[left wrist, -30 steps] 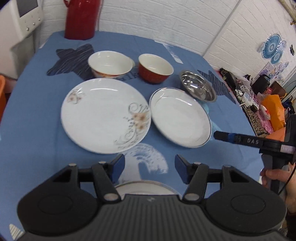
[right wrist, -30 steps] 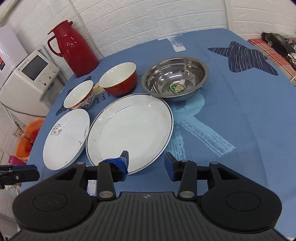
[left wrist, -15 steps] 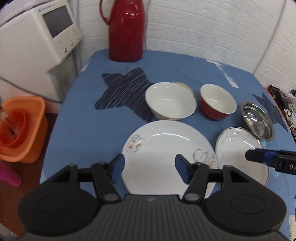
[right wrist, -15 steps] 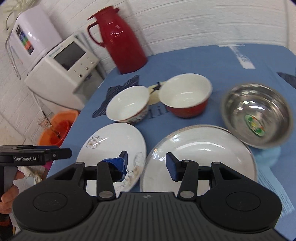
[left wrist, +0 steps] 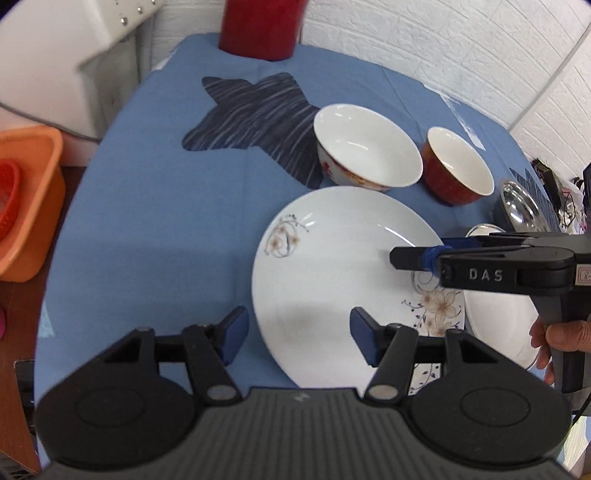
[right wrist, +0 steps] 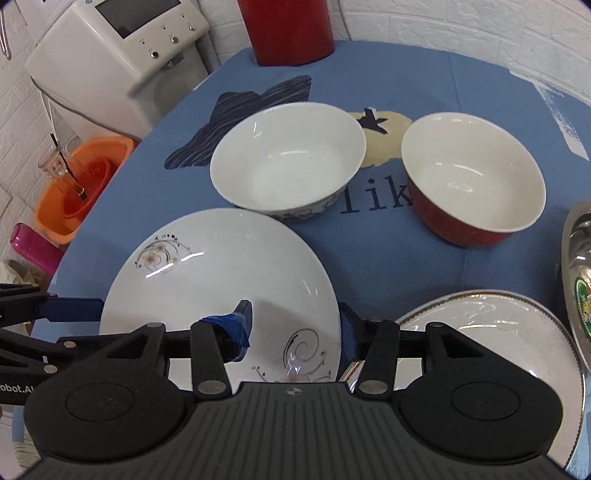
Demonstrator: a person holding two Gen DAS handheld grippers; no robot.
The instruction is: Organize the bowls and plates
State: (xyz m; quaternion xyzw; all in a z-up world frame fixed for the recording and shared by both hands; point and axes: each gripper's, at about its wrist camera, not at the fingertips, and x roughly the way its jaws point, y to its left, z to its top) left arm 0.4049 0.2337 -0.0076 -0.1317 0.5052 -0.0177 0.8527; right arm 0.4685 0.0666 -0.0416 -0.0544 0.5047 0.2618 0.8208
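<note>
Left wrist view: both grippers have closed in on the floral plate [left wrist: 343, 277] within the last second, suggesting it is the first item to be stacked. Left gripper [left wrist: 299, 339]: jaws wide, empty, straddling the plate's near-left rim. Right gripper [right wrist: 295, 328]: jaws wide, empty, apparently hovering above the plate's right edge, beside the rimmed plate [right wrist: 491, 332].

Two plates [right wrist: 221, 273] [right wrist: 498, 332] — three bowls [right wrist: 288, 162] [right wrist: 472, 173] [right wrist: 580, 273] — one red flask [right wrist: 288, 29], one orange basin [right wrist: 74, 177].
</note>
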